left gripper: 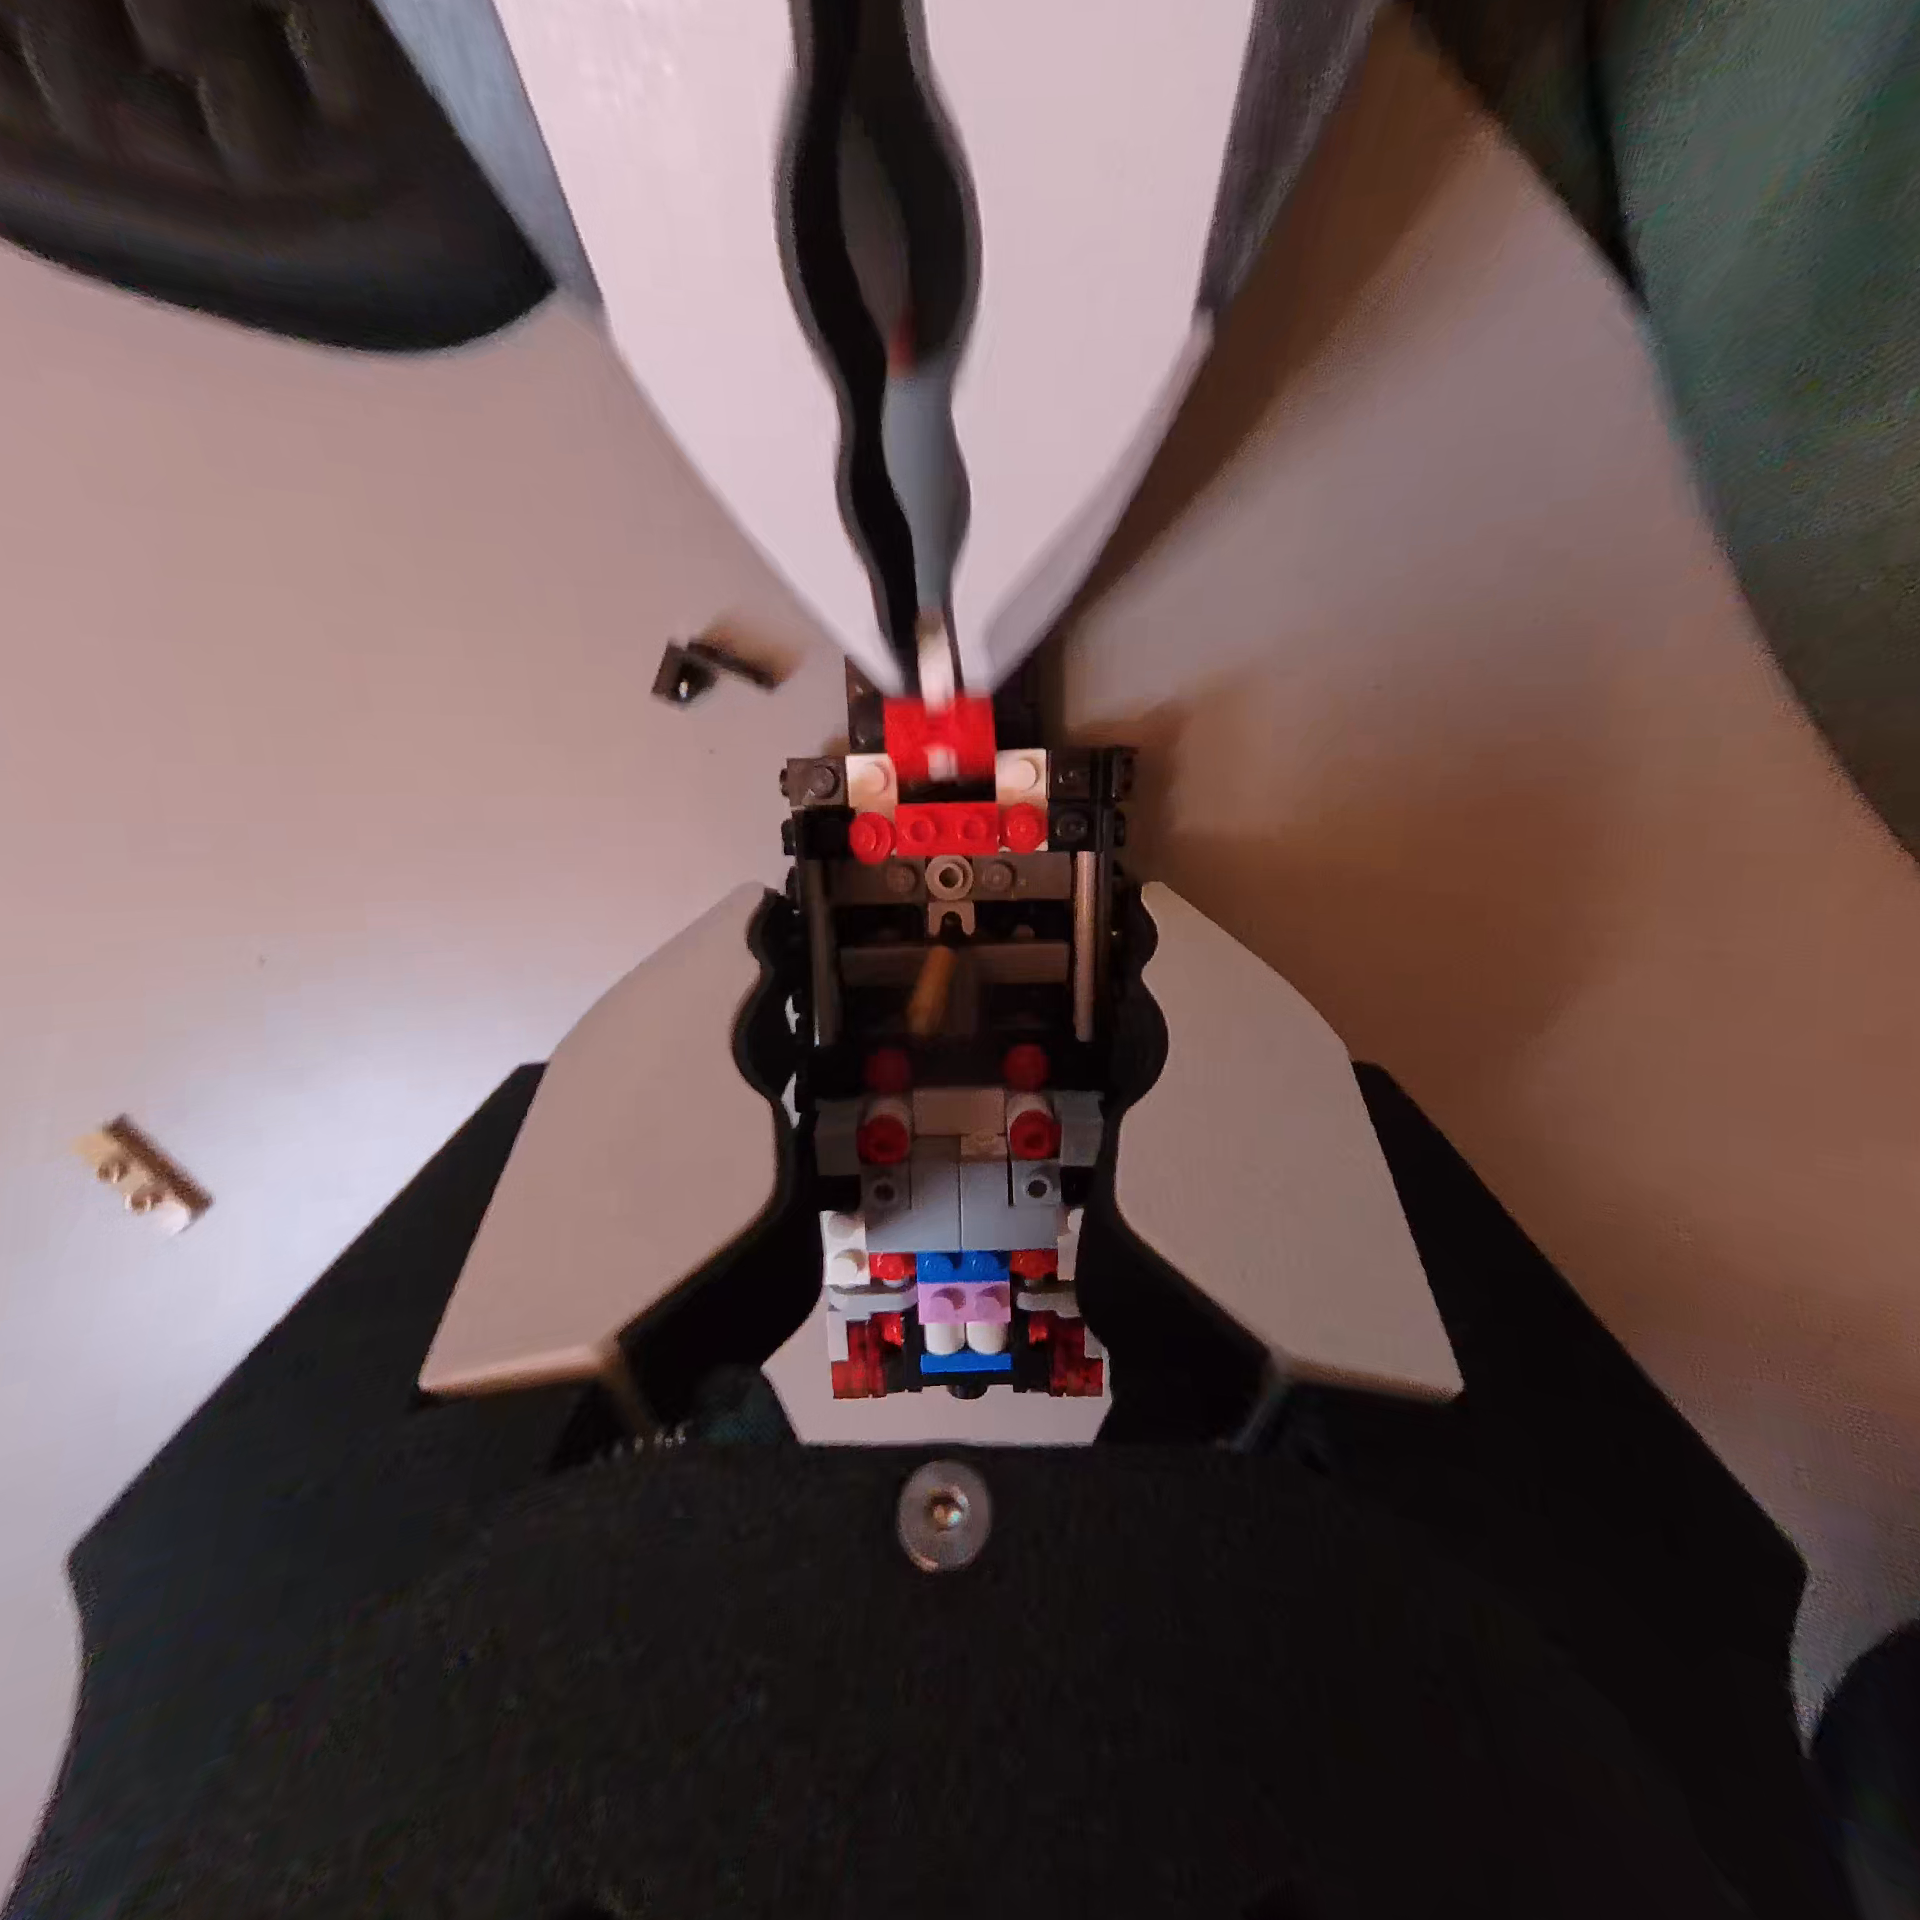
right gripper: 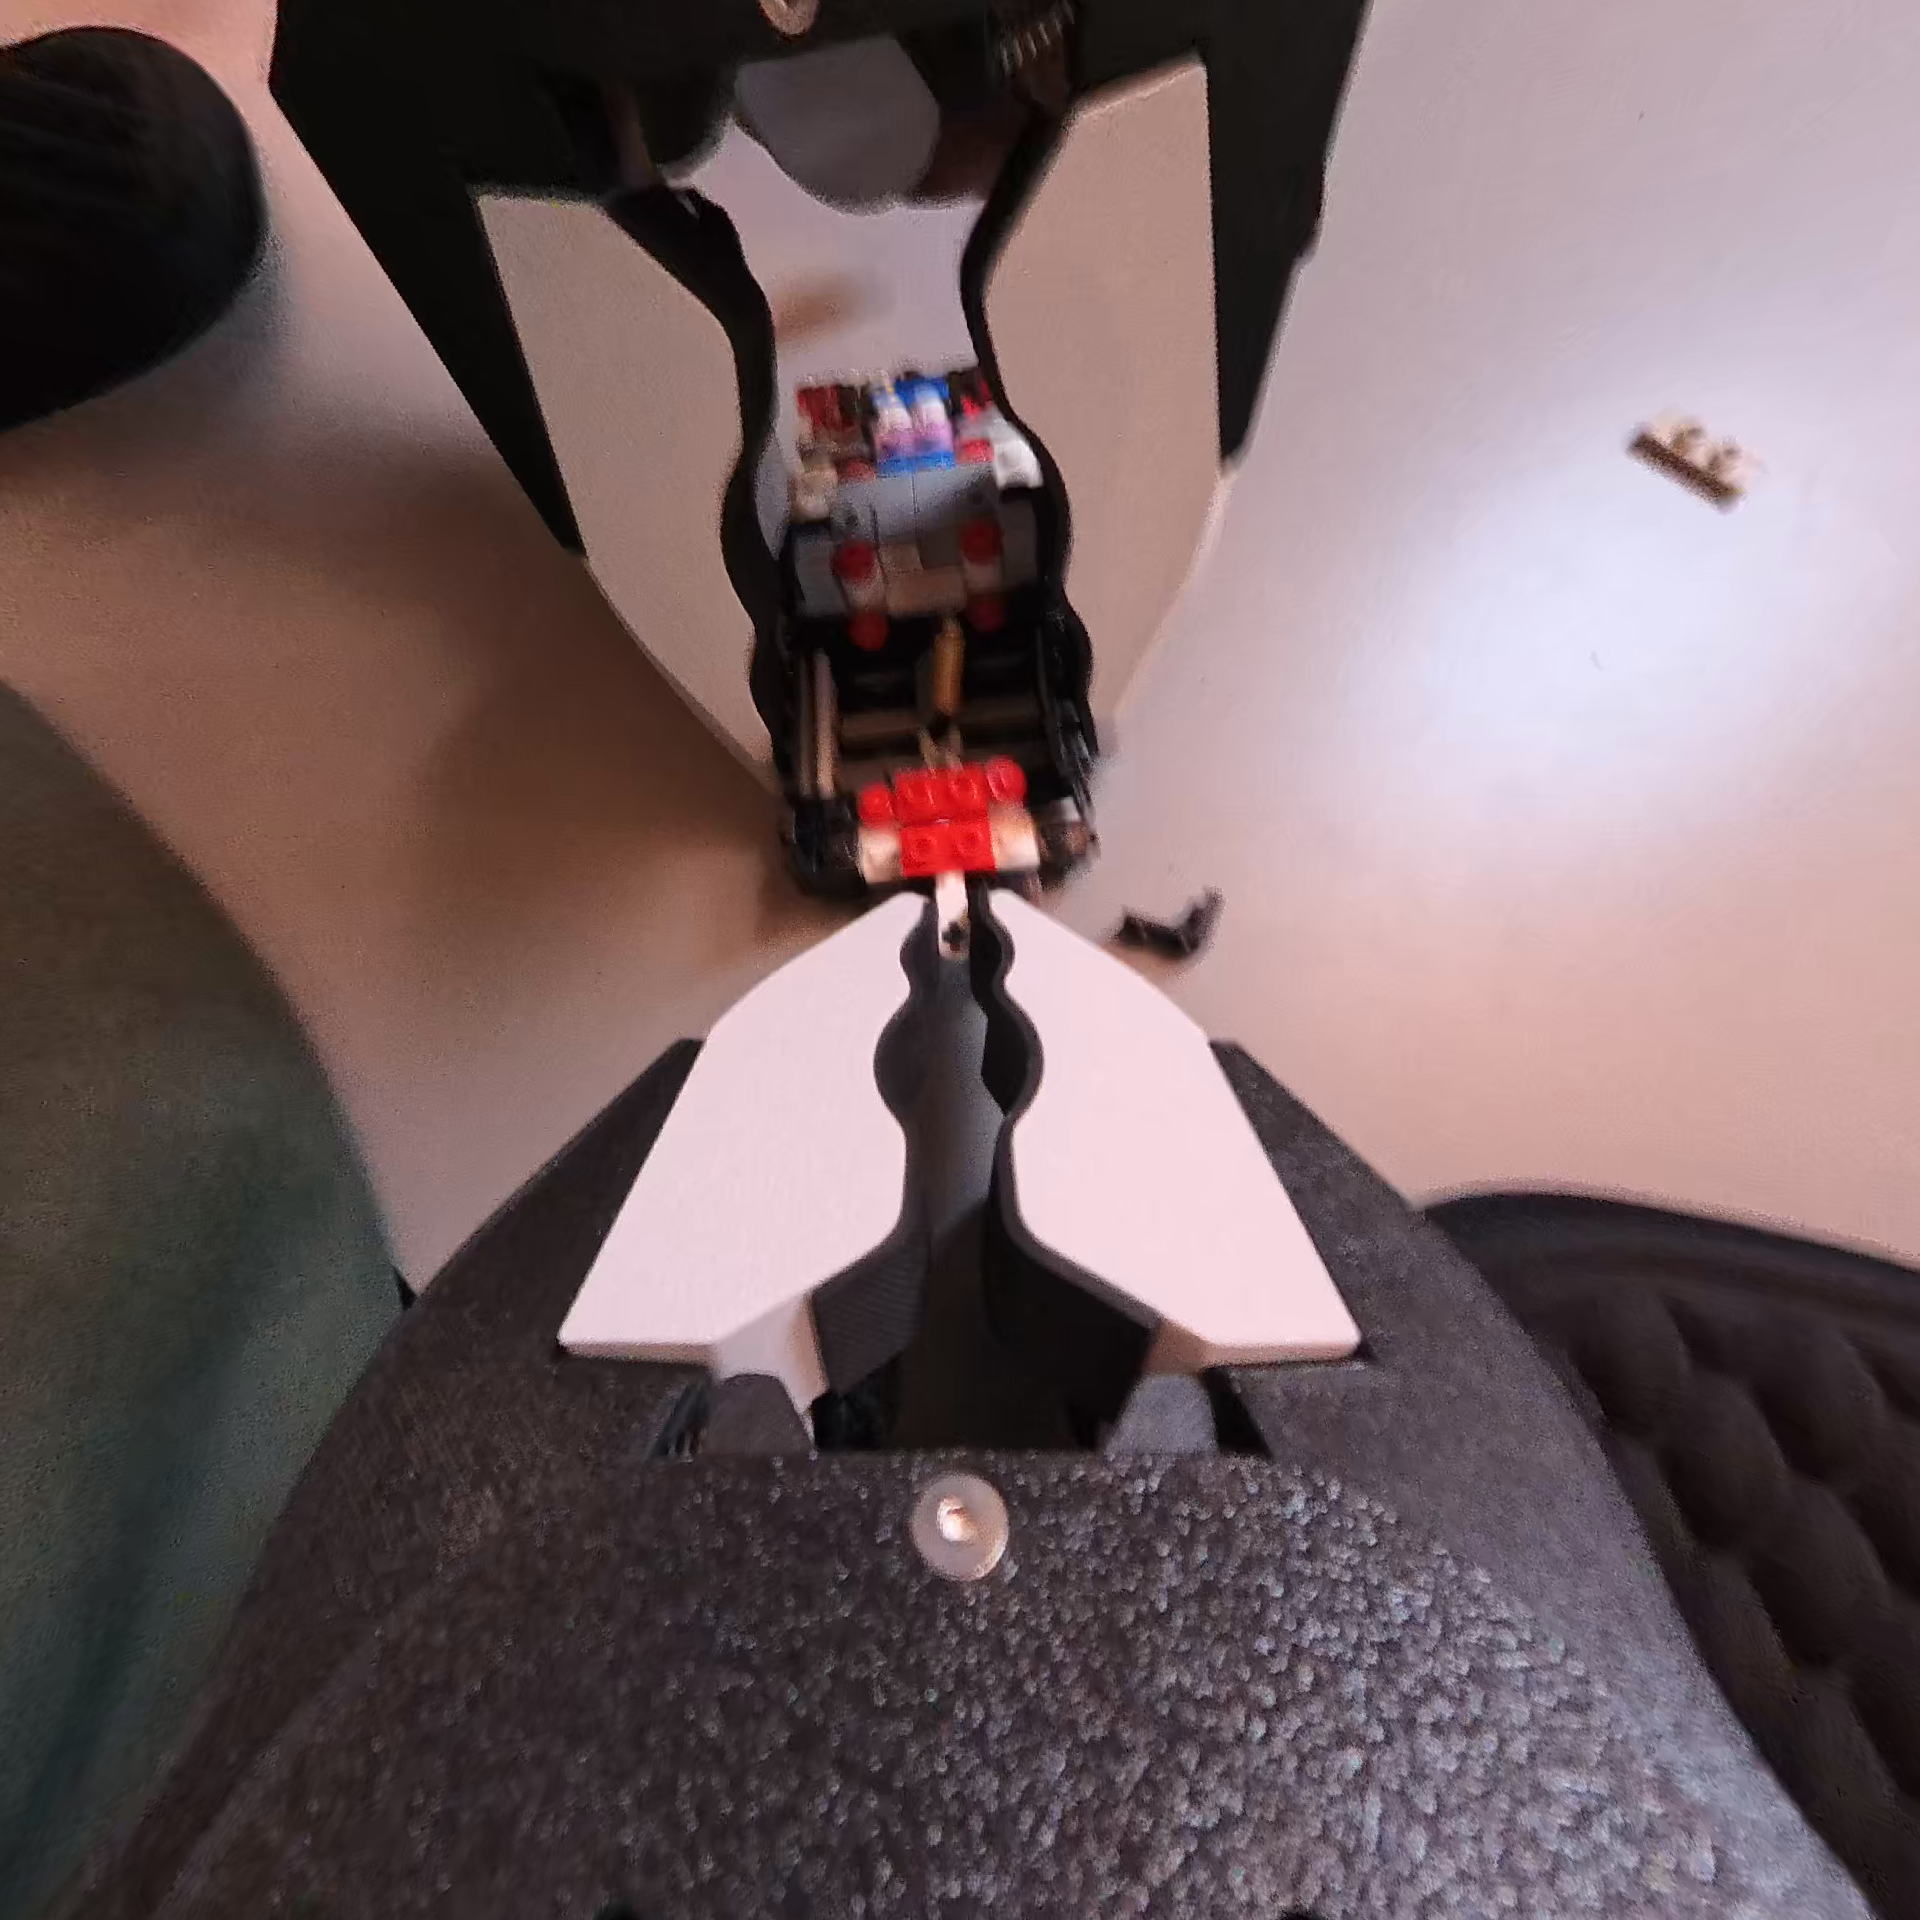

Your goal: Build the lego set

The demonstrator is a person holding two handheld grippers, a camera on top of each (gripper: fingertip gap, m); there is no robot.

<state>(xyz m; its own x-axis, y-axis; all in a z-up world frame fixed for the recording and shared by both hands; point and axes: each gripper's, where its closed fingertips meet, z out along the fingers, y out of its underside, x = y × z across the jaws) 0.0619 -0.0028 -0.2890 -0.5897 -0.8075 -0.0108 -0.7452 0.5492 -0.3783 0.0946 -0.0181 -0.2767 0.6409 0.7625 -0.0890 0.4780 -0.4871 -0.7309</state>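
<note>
The left gripper is clamped on the sides of the model, a long black-framed build held just above the pale table, away from its edges. The right gripper meets it head-on from the far end, jaws pinched nearly shut on a small white piece that touches the red bricks capping that end. This looks like a fitting step: the white piece is being seated on, or lined up against, the red section. Motion blur hides whether it has clicked home. Next would come a firm, straight push while the left grip braces the model, then a release. Two loose parts lie on the table nearby: a tan plate and a small black piece.
</note>
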